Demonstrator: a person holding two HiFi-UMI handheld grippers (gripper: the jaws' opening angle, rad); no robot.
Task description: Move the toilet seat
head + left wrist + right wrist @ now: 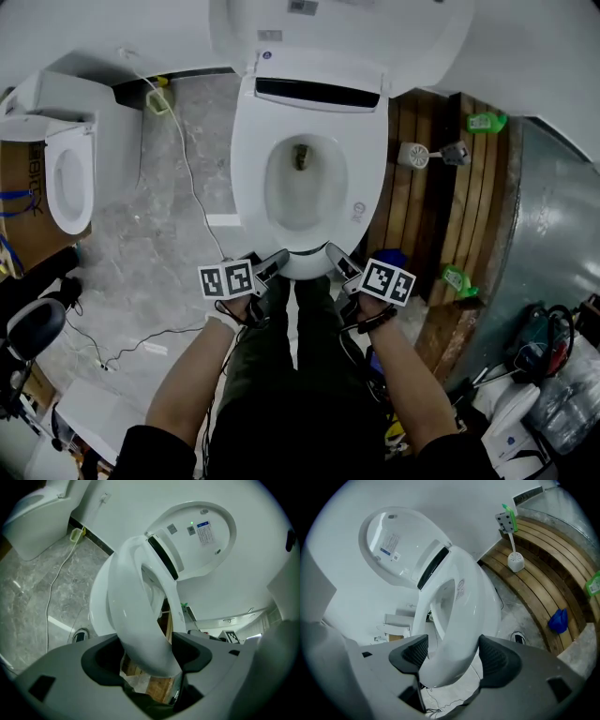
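The white toilet seat [249, 178] rings the bowl of the toilet in the middle of the head view, and its lid [337, 37] stands up against the tank. My left gripper [272, 263] is at the seat's front rim, left of centre, and my right gripper [339, 261] is just right of centre. In the left gripper view the seat [126, 597] runs between the jaws of the left gripper [147, 656], which is shut on it, with the seat's front raised off the bowl. The right gripper view shows the seat [464, 616] filling the gap of the right gripper [452, 656], with both pads against it.
A second white toilet [66, 159] stands at the left. A cable [187, 178] trails over the marble floor. On the wooden slats [422, 216] at the right are a toilet brush [417, 155] and two green bottles [486, 122] [459, 279]. Tools [534, 337] lie at the lower right.
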